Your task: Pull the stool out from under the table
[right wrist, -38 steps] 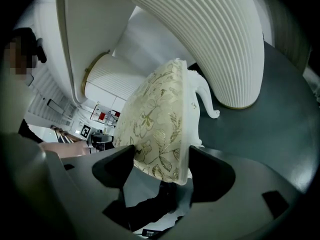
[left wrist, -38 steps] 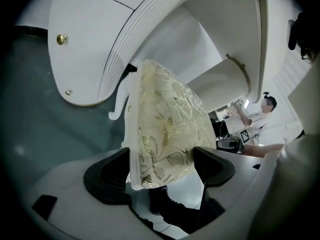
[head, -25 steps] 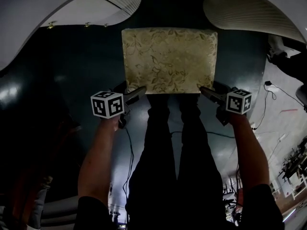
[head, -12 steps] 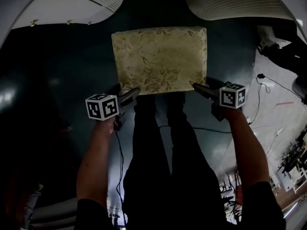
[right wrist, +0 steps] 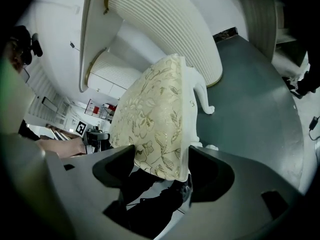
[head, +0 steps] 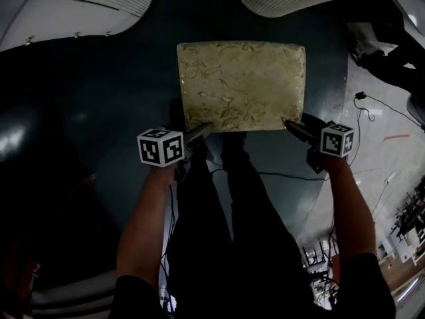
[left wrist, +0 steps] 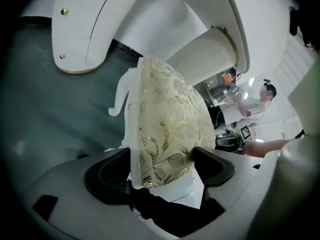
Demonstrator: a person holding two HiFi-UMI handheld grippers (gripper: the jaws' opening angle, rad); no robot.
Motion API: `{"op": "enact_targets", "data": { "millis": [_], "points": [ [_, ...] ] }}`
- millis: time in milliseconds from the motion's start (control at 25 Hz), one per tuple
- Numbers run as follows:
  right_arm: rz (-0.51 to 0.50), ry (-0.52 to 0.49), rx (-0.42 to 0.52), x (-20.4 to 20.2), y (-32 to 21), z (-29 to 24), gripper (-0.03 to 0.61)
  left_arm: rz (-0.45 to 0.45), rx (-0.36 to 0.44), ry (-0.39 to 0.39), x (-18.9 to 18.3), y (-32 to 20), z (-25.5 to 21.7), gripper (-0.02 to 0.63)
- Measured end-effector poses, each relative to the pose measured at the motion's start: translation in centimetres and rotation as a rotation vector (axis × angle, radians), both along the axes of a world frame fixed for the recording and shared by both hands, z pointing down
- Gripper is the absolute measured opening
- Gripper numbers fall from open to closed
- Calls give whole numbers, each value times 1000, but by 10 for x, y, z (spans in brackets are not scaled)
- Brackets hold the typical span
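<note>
As the left gripper [head: 201,131] and right gripper [head: 291,125] each clamp a near corner of the stool [head: 241,85], it stands at twelve o'clock, near the desk [head: 86,8]; its cushion [left wrist: 170,119] looks soft, the rim [left wrist: 133,134] beneath likely firmer.

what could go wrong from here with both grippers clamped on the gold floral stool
1. The left gripper and right gripper each pinch only a near corner of the gold floral cushioned stool, on soft padding. A jaw could slip off during the pull.
2. A thin black cable lies on the dark floor by the person's legs. Stepping back or dragging the stool might snag it.
</note>
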State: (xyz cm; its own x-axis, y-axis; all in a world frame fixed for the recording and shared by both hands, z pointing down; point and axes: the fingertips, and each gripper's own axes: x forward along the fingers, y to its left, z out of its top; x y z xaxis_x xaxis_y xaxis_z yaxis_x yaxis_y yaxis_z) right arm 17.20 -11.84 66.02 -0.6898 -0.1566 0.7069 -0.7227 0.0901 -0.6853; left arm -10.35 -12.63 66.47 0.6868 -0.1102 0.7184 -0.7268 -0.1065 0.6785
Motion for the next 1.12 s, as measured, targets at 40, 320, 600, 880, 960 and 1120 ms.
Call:
{"op": "enact_targets", "data": {
  "millis": [40, 320, 600, 880, 960, 1120],
  "points": [
    [1, 4, -6, 0, 1, 0, 296, 8, -9, 4, 0, 0, 0, 400],
    [51, 29, -10, -3, 0, -3, 296, 55, -60, 14, -3, 1, -2, 399],
    [91, 38, -7, -3, 2, 0, 296, 77, -57, 28, -5, 2, 0, 393],
    [95, 53, -35, -2, 1, 0, 296, 76, -68, 27, -4, 2, 0, 391],
    [112, 57, -48, -4, 2, -2, 296, 73, -59, 30, -4, 1, 0, 393],
    [166, 65, -42, -6, 6, -6, 296, 68, -58, 23, -4, 4, 0, 391]
  ]
}}
